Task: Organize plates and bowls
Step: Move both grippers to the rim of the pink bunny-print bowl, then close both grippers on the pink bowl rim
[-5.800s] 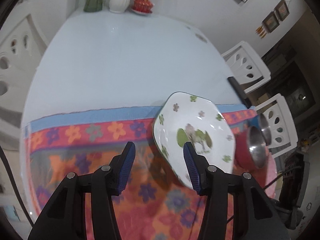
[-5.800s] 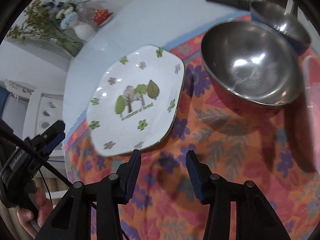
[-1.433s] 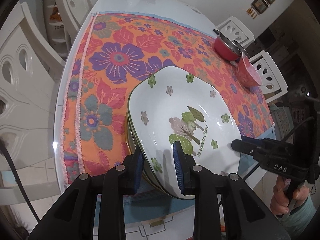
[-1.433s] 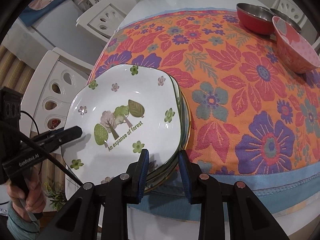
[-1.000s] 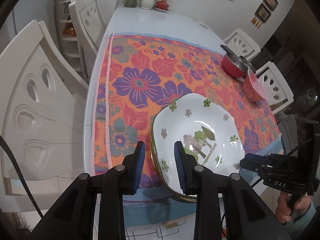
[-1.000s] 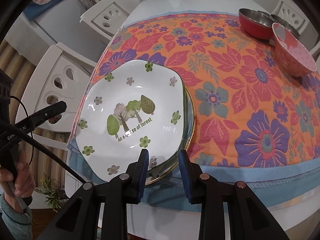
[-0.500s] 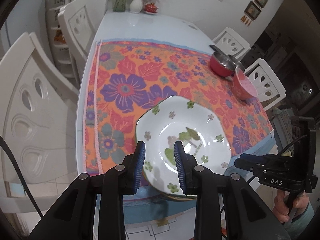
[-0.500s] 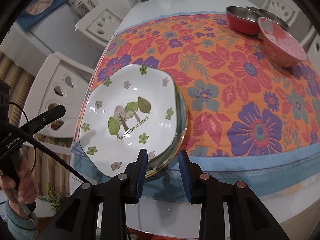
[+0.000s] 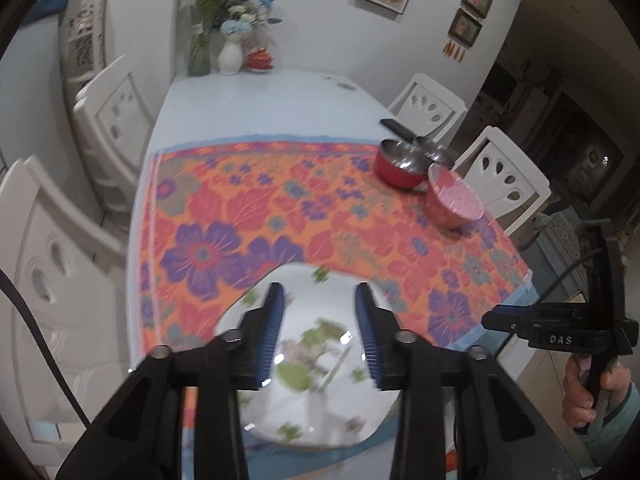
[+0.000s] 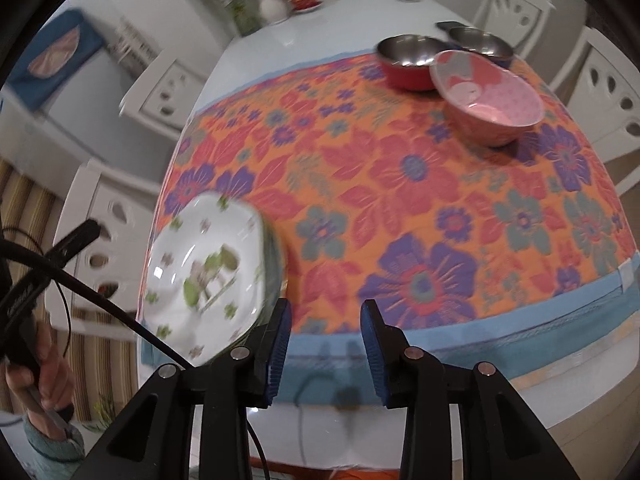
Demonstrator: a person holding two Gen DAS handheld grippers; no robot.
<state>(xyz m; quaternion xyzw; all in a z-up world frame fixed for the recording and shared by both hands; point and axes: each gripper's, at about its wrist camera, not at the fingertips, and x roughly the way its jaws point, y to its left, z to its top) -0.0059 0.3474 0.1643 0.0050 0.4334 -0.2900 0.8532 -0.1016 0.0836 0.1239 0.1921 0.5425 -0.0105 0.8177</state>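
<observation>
One white plate (image 10: 204,264) tops a stack at lower left; three bowls sit upper right: red bowl (image 10: 406,65), pink bowl (image 10: 486,98), steel bowl (image 10: 480,40). Left gripper (image 9: 320,332) and right gripper (image 10: 325,344) are opening, both empty.

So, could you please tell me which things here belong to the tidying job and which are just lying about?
Job:
- white tree-pattern plate atop a plate stack
- pink bowl
- red steel bowl
- second steel bowl

Lying about:
- white vase
- glass flower vase
- small red dish

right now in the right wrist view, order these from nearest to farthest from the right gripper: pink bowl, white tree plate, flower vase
1. white tree plate, just left of the right gripper, at the near table edge.
2. pink bowl, far right on the floral cloth.
3. flower vase, at the table's far end.
</observation>
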